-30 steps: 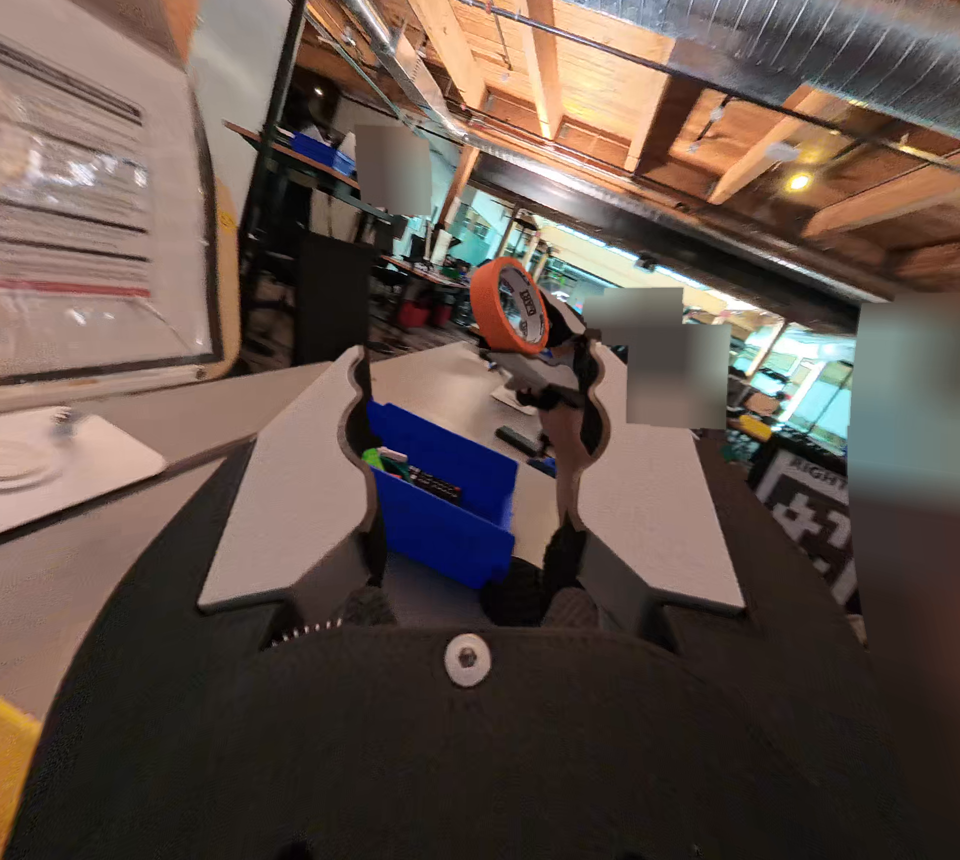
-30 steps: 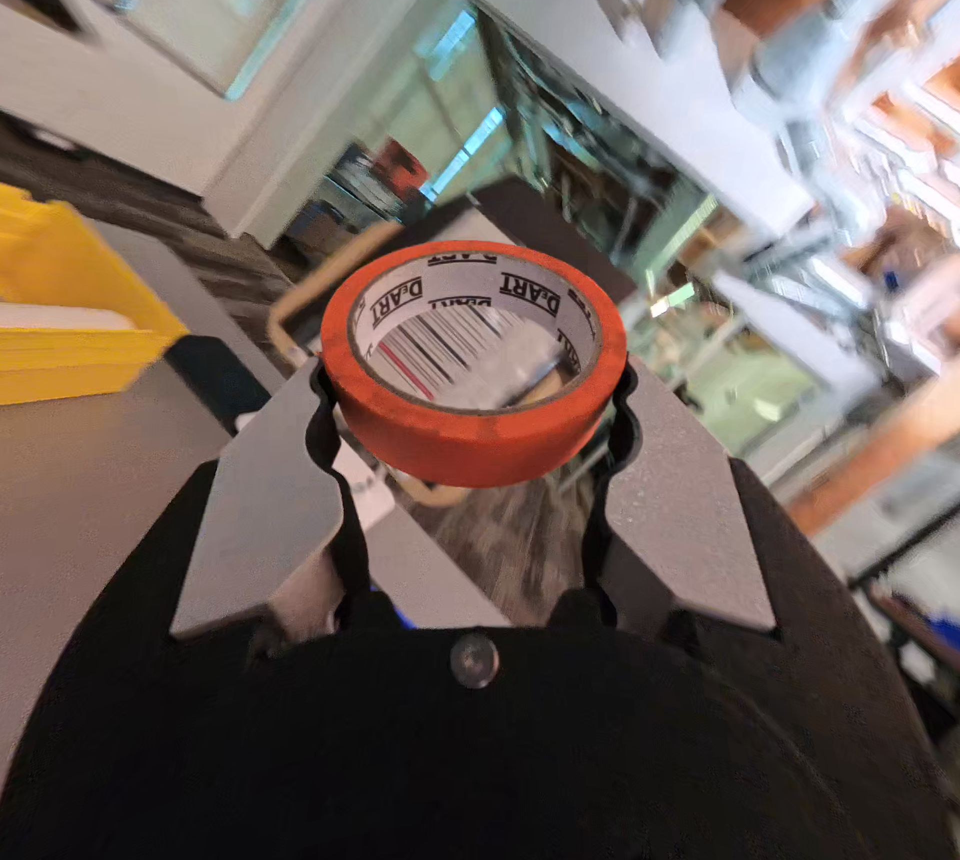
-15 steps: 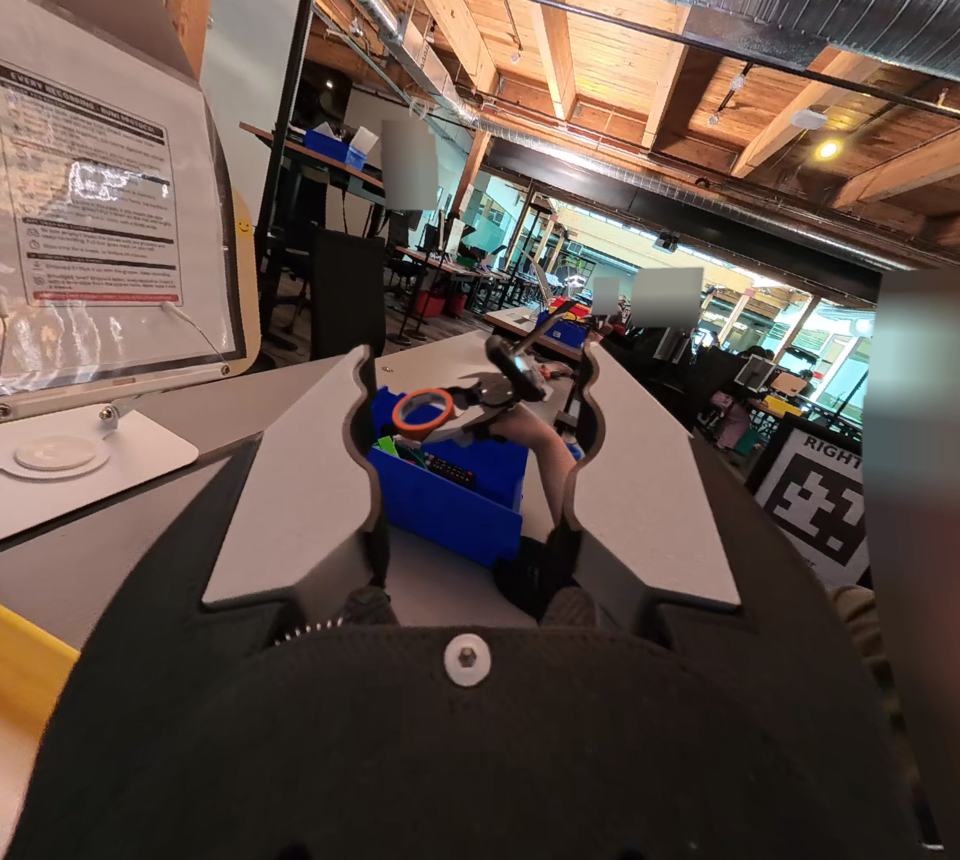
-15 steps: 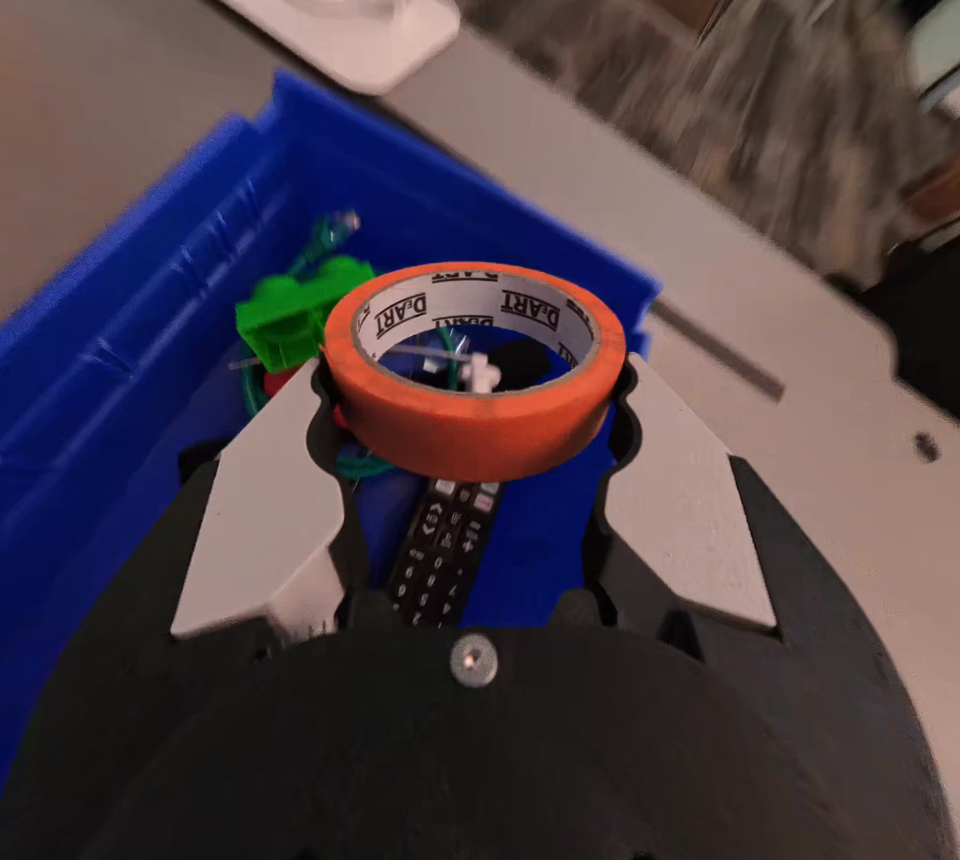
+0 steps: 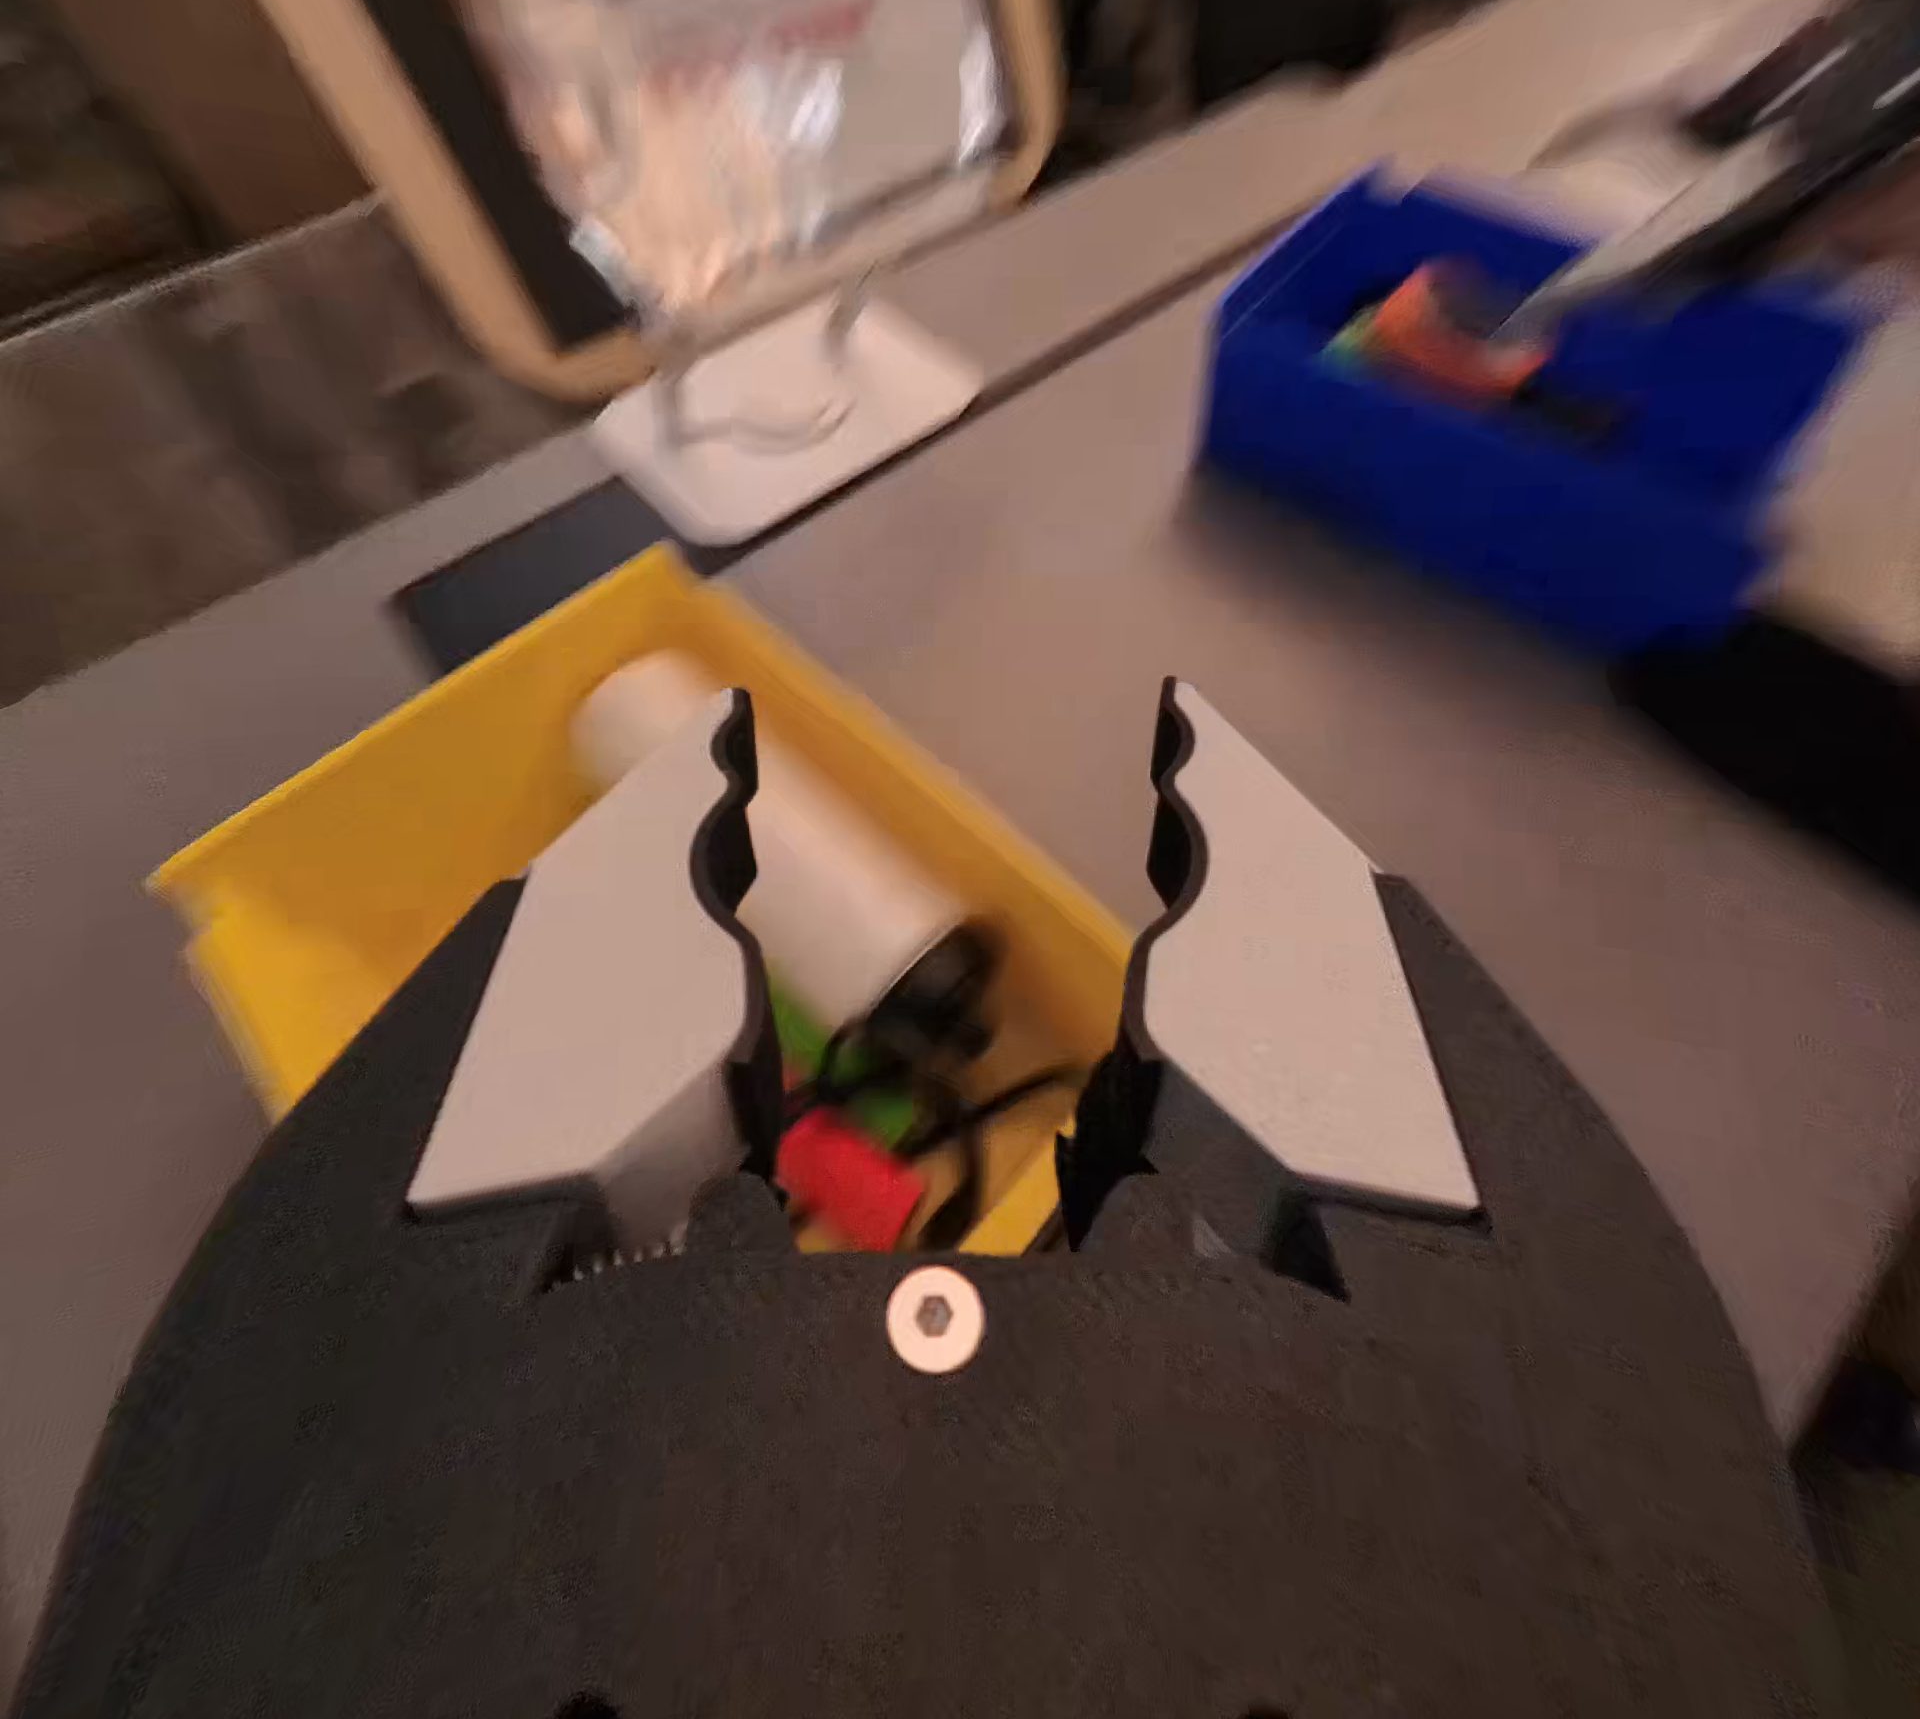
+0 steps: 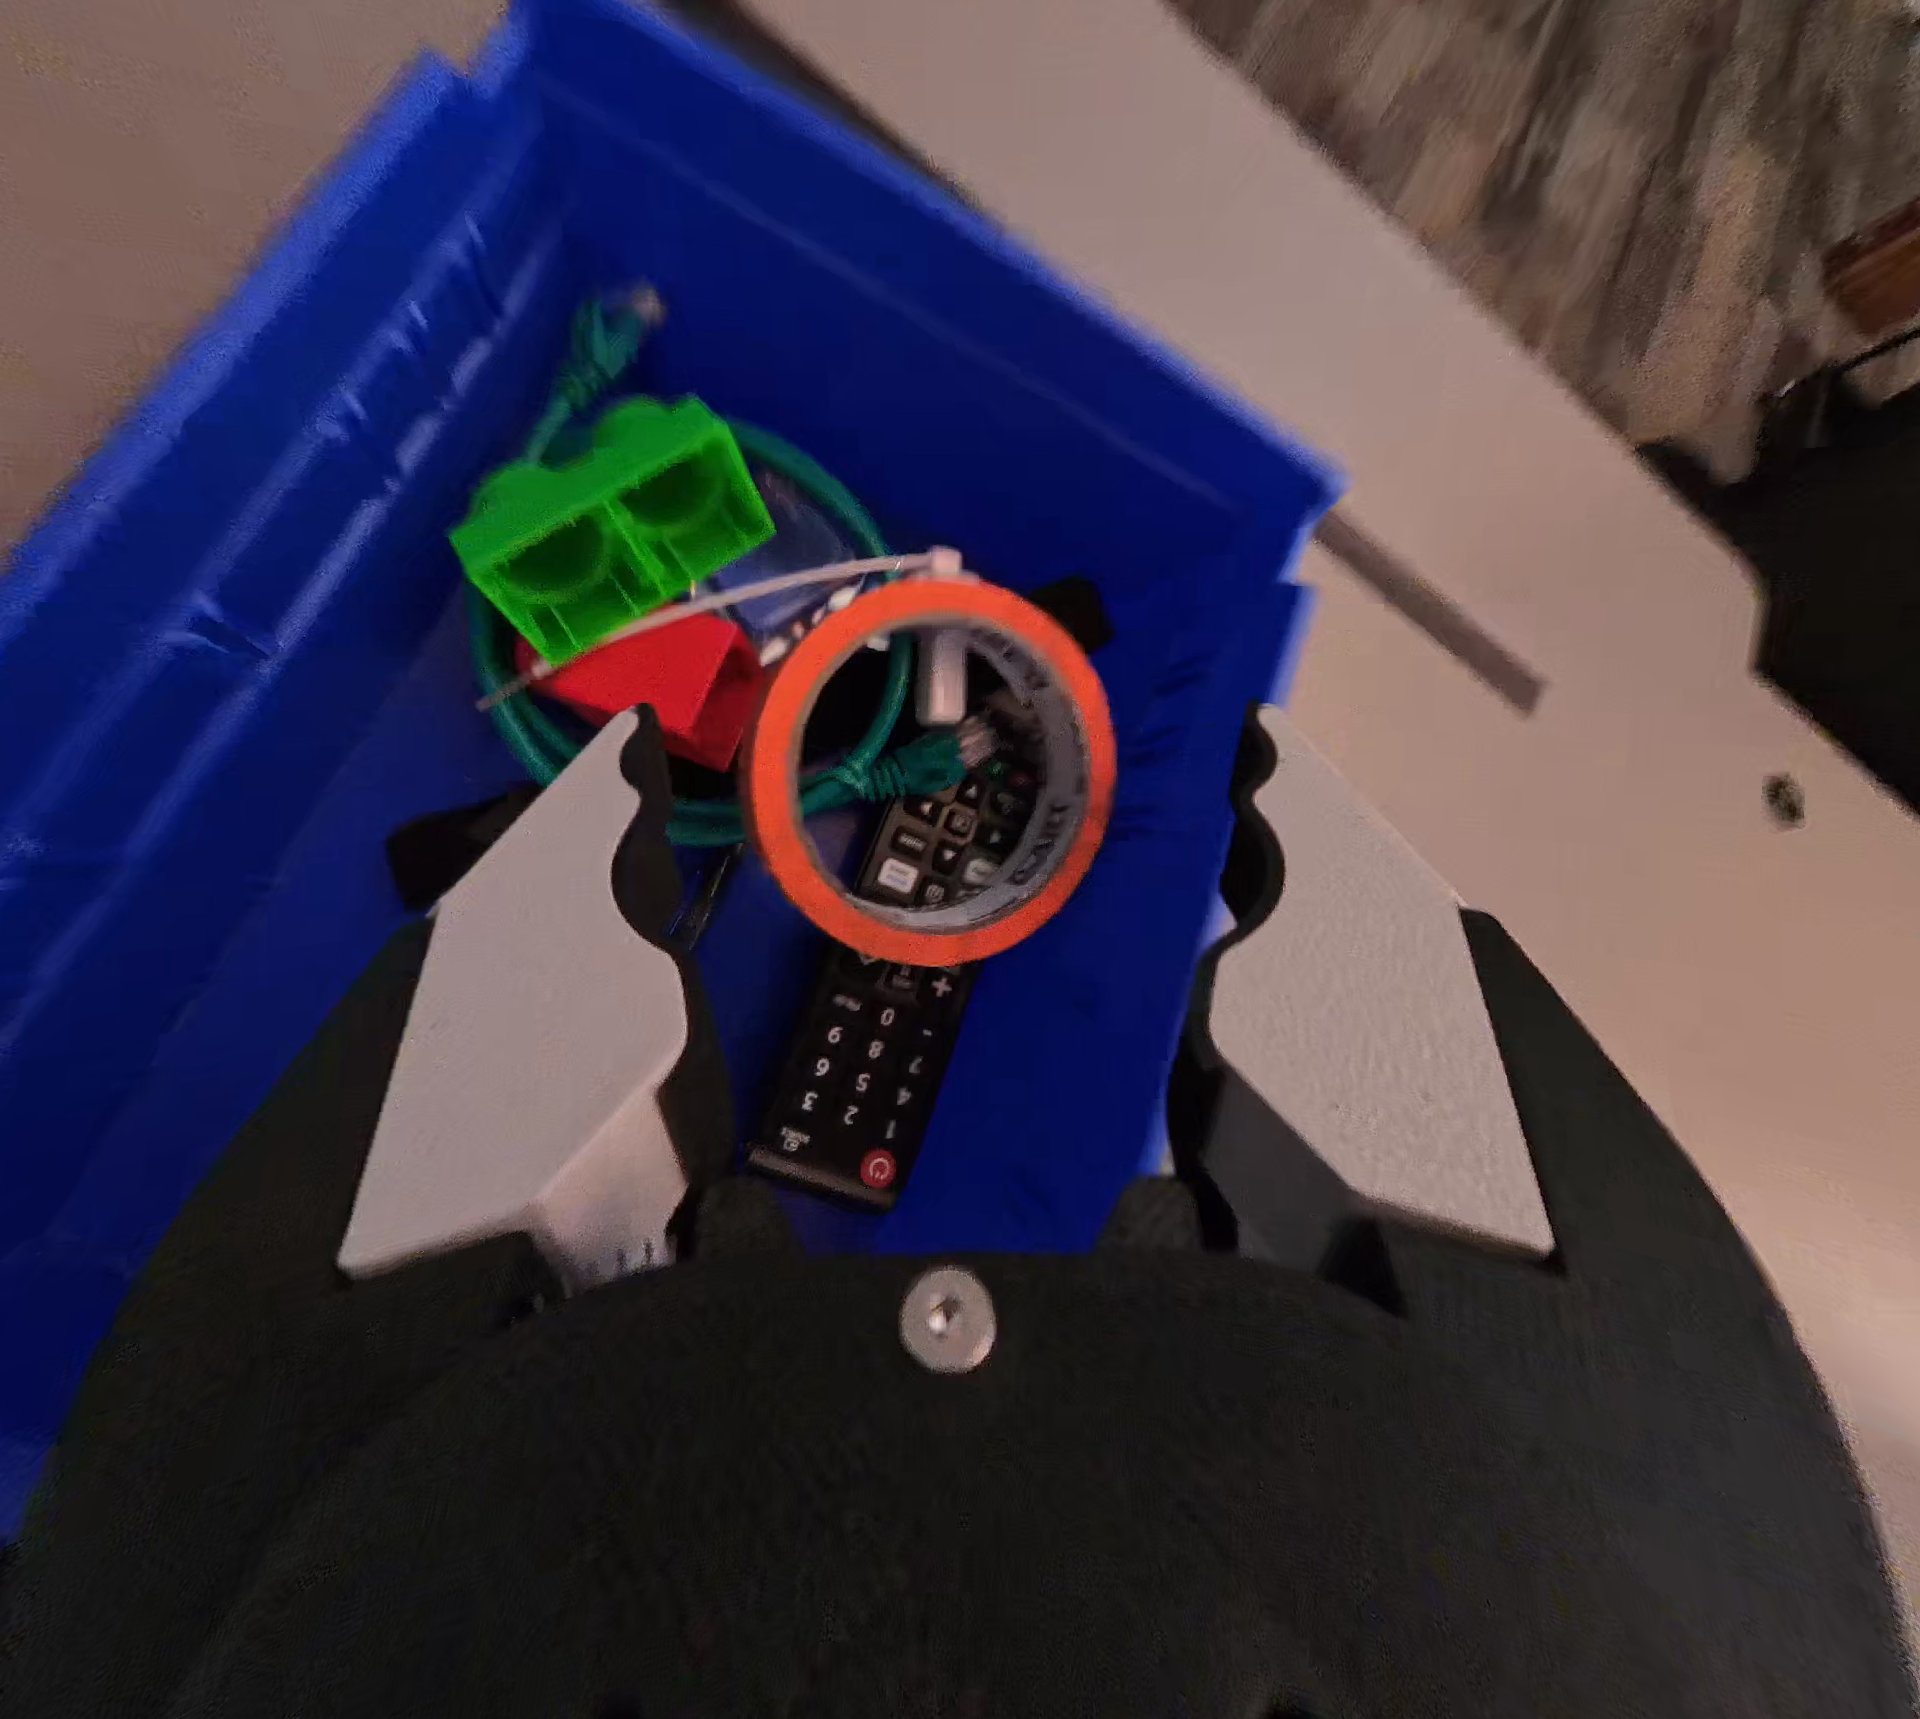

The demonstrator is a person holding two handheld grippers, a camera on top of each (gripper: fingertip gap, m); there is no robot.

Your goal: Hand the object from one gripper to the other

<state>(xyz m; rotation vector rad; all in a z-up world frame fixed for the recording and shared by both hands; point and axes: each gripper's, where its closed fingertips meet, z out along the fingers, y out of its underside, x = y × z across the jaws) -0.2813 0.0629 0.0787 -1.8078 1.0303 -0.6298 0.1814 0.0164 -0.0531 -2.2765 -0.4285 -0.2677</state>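
The orange tape roll point(image 6: 771, 796) lies in the blue bin point(image 6: 312, 464), resting over a black remote point(image 6: 862, 1077) and a green cable. My right gripper point(image 6: 940, 724) is open above it, fingers apart on either side and not touching the roll. In the left wrist view the blue bin point(image 5: 1455, 485) sits at the far right with an orange blur, the tape roll point(image 5: 1434, 319), inside and the right gripper point(image 5: 1662, 235) reaching in. My left gripper point(image 5: 951, 703) is open and empty over a yellow bin point(image 5: 436, 796).
The blue bin also holds a green block point(image 6: 613, 526) and a red block point(image 6: 665, 682). The yellow bin holds a white cylinder point(image 5: 831, 859), a red block point(image 5: 847, 1186) and dark wires. A framed sign on a white stand point(image 5: 727, 111) is behind, on the grey table point(image 5: 1039, 609). Across from one pair of fingers to the other is roughly 50 cm. The black remote point(image 6: 862, 1077) is closer to my right gripper, around 12 cm from its tips; the left tips are 55 cm off. Look for it in the left wrist view point(image 5: 1570, 408) too.
My right gripper opened and let go of the tape roll, which now lies in the blue bin. My left gripper swung down from facing the room to over the yellow bin.
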